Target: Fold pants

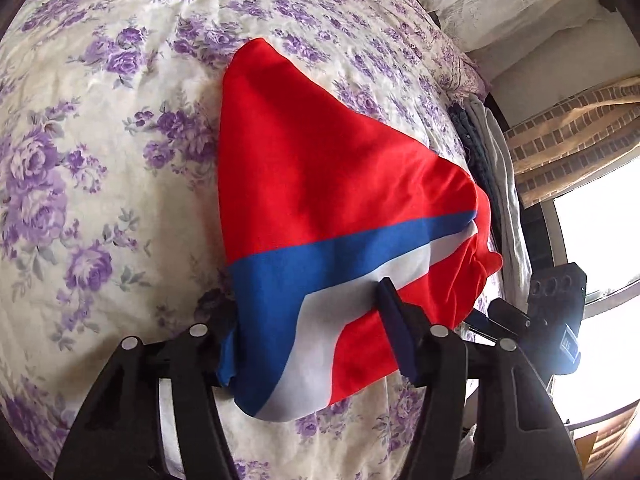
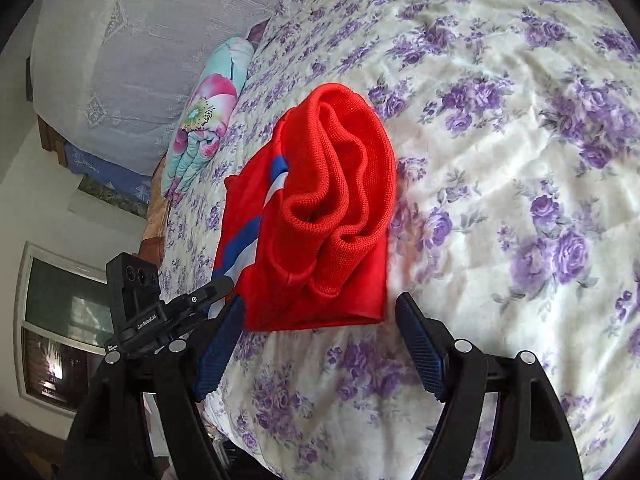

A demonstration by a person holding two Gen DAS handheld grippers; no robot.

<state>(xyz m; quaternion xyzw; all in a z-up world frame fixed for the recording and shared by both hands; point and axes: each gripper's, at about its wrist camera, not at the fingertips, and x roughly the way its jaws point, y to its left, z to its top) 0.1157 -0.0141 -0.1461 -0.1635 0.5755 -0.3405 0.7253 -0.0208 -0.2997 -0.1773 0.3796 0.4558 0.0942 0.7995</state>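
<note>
The folded pants (image 1: 320, 168), red with a blue and white stripe, lie on the flowered bedspread (image 1: 100, 160). My left gripper (image 1: 308, 308) straddles their striped near corner: the right finger (image 1: 396, 332) rests against the cloth and the left finger is hidden behind the blue edge. The jaws stand wide, with no visible pinch. In the right wrist view the pants (image 2: 332, 208) show their bunched ribbed cuffs on top. My right gripper (image 2: 320, 332) stands open just short of their near red edge, fingers to either side. The left gripper (image 2: 200, 300) touches the striped side.
A rolled floral quilt (image 2: 208, 120) lies at the bed's far edge by a lace-covered headboard (image 2: 140, 40). Stacked folded clothes (image 1: 488, 152) sit along the bed's right side, beside a bright window (image 1: 600, 232). Bedspread extends left and right of the pants.
</note>
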